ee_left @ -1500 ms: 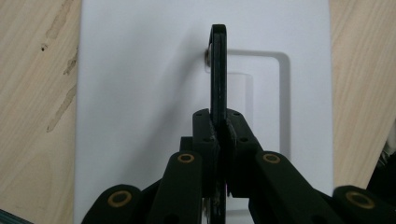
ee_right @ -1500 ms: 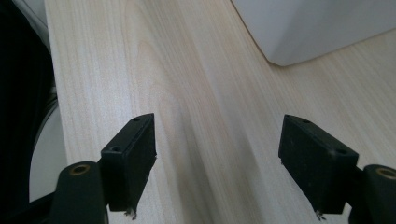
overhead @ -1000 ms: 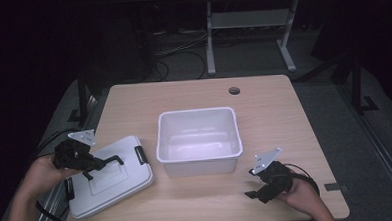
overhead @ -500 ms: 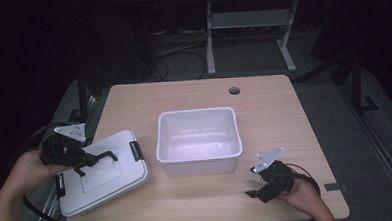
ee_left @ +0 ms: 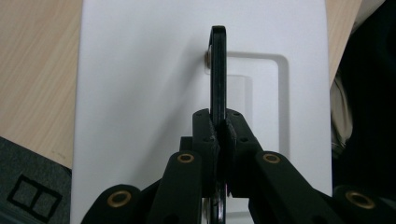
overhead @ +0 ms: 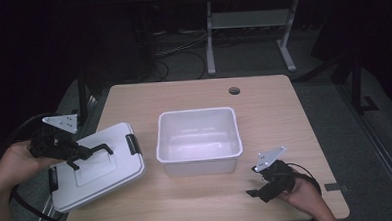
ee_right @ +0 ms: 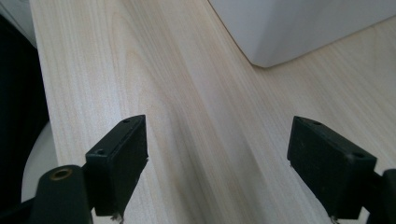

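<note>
A white box lid (overhead: 104, 172) with a black handle (overhead: 96, 149) hangs tilted over the table's left edge. My left gripper (overhead: 78, 154) is shut on that handle. In the left gripper view the pads (ee_left: 205, 135) clamp the thin black handle (ee_left: 218, 70) above the lid's white top (ee_left: 140, 93). An open white bin (overhead: 201, 166) stands mid-table, empty as far as I can see. My right gripper (overhead: 255, 190) rests low near the front right of the table. Its jaws have just been opening, and between them there is only bare wood (ee_right: 219, 158).
The light wooden table (overhead: 264, 112) has a round cable hole (overhead: 234, 91) at the back. A corner of the bin (ee_right: 303, 28) lies ahead of the right gripper. Cables and a metal stand (overhead: 211, 40) are on the dark floor behind.
The left gripper has carried the lid by its handle to the left and upward, so that it now overhangs the table's left edge. The right hand has stayed where it was.
</note>
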